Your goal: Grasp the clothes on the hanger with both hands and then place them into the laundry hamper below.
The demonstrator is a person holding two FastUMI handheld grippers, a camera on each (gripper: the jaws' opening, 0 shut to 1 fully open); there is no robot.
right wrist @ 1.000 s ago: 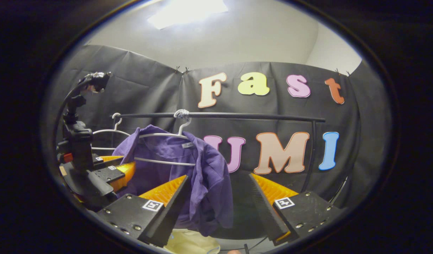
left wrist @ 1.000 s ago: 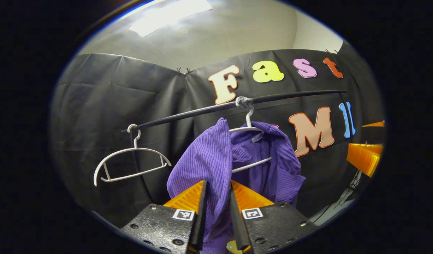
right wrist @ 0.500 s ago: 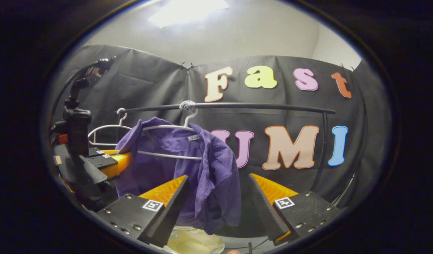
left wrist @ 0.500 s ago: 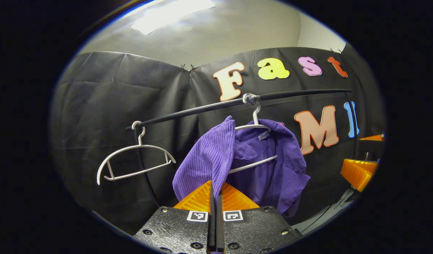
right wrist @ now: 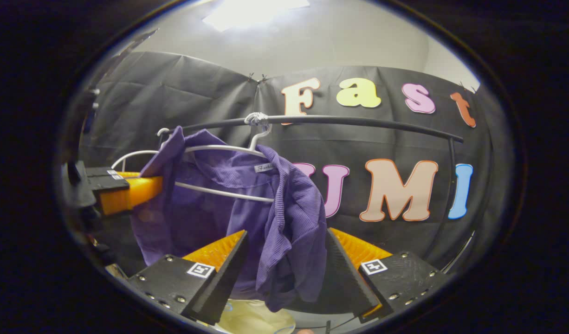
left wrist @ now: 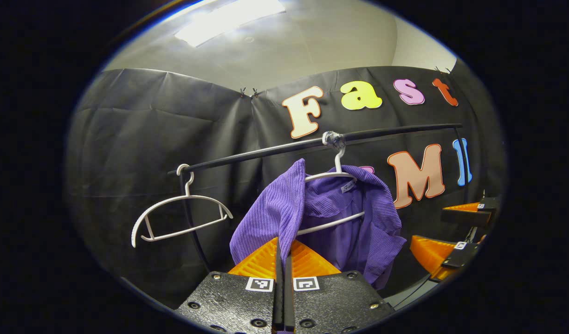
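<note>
A purple ribbed shirt (left wrist: 354, 222) hangs on a white hanger (left wrist: 332, 175) from a black rail (left wrist: 396, 130). My left gripper (left wrist: 283, 248) is shut on the shirt's left shoulder fold, and the cloth rises from between its orange fingers. The right gripper view shows that gripper (right wrist: 160, 186) at the left, pinching the shirt (right wrist: 205, 218). My right gripper (right wrist: 287, 246) is open, with the shirt's hanging right front fold between its spread fingers; I cannot tell if it touches them. A cream patch, perhaps the hamper (right wrist: 254, 320), shows below.
An empty white hanger (left wrist: 180, 217) hangs at the rail's left end, beside the rail's upright post (left wrist: 191, 232). In the left gripper view my right gripper (left wrist: 447, 232) is at the far right. The rail's right post (right wrist: 449, 185) stands right of the shirt.
My left gripper closed on the shirt's shoulder fold and has stayed shut. My right gripper moved closer to the shirt, staying open around the hanging fold.
</note>
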